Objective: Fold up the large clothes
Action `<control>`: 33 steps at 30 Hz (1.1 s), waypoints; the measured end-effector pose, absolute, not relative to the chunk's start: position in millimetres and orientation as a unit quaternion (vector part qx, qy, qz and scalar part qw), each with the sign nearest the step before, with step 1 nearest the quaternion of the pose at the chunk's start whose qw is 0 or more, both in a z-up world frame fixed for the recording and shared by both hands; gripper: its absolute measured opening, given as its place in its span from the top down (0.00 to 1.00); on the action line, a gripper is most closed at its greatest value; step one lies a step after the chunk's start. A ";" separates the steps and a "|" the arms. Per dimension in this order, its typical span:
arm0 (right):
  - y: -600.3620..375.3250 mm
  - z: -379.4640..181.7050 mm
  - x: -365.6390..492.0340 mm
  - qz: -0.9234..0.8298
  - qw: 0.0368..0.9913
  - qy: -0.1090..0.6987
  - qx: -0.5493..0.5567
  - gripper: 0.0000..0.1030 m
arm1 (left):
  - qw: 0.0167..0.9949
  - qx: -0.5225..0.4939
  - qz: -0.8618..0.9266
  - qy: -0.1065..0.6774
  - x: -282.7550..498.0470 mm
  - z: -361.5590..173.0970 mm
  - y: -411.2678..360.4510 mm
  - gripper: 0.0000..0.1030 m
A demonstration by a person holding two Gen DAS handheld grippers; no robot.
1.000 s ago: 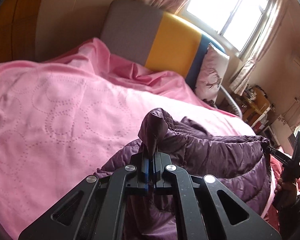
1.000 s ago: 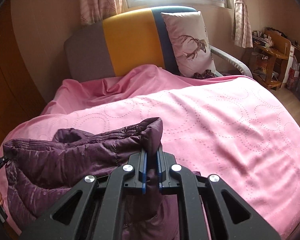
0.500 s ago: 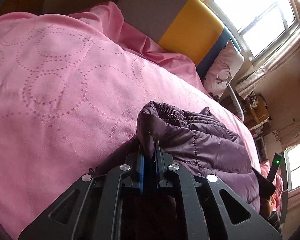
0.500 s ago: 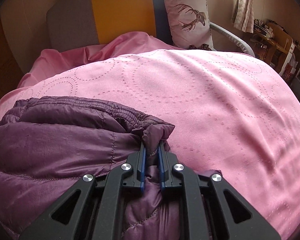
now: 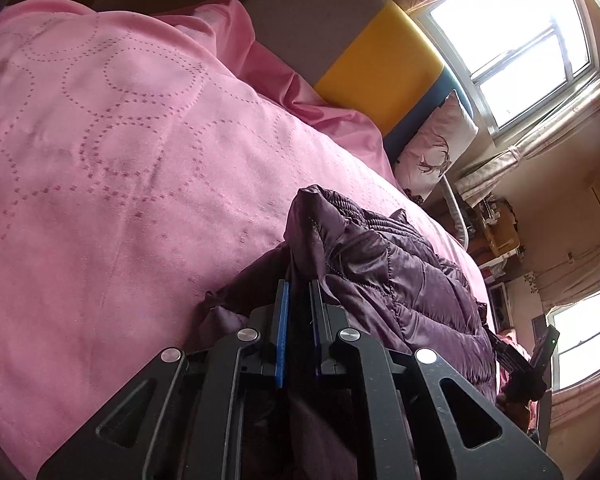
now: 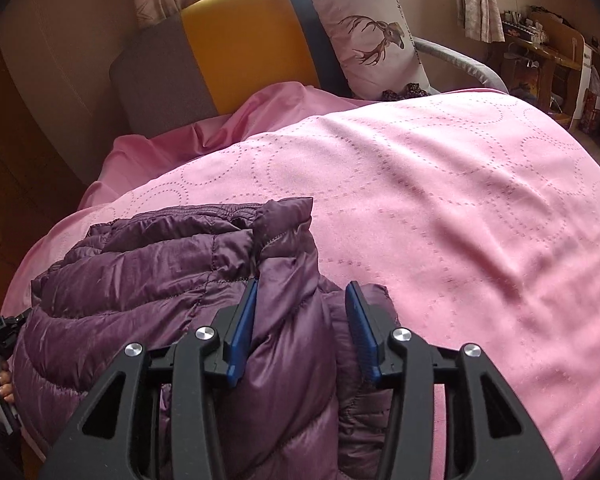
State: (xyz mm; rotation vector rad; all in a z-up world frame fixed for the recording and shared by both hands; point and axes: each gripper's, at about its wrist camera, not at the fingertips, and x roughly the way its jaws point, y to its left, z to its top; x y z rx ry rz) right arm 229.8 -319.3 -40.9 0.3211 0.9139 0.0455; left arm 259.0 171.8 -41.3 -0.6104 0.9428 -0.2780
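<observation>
A purple quilted puffer jacket (image 6: 148,272) lies folded on the pink bedspread (image 6: 440,208). It also shows in the left wrist view (image 5: 400,276). My left gripper (image 5: 299,284) is shut on a corner fold of the jacket, low over the bedspread (image 5: 120,160). My right gripper (image 6: 302,286) is open, its blue pads spread either side of the jacket's other corner, which rests on the bed between them.
A grey, yellow and blue headboard (image 6: 240,44) stands at the far end with a deer-print pillow (image 6: 372,40) against it. A wooden shelf unit (image 6: 548,60) stands to the right. A bright window (image 5: 512,40) is behind the bed.
Both grippers lowered the jacket's lifted edge onto the bed. My right gripper then opened and let go of its corner. My left gripper stays shut on the fabric.
</observation>
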 end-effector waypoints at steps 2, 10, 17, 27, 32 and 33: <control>-315.2 -36.8 228.8 0.020 0.889 0.433 0.145 0.57 | 0.840 -0.282 -0.128 0.446 264.6 -40.3 165.2 0.93; -274.1 -29.5 243.6 0.037 0.904 0.419 0.079 0.52 | 0.864 -0.241 -0.088 0.433 276.4 -23.5 149.0 0.93; -270.5 -52.1 268.0 0.025 0.897 0.437 0.068 0.47 | 0.866 -0.196 -0.071 0.455 287.5 -36.2 135.3 0.93; -280.1 -102.4 300.7 -0.002 0.863 0.493 0.110 0.33 | 0.874 -0.134 0.000 0.468 302.8 -73.9 131.2 0.37; -288.2 -91.5 295.0 -0.004 0.858 0.497 0.132 0.29 | 0.875 -0.118 0.047 0.467 295.4 -66.4 136.2 0.37; -293.5 -85.0 289.2 -0.003 0.858 0.493 0.142 0.27 | 0.876 -0.110 0.061 0.466 290.3 -61.9 137.9 0.37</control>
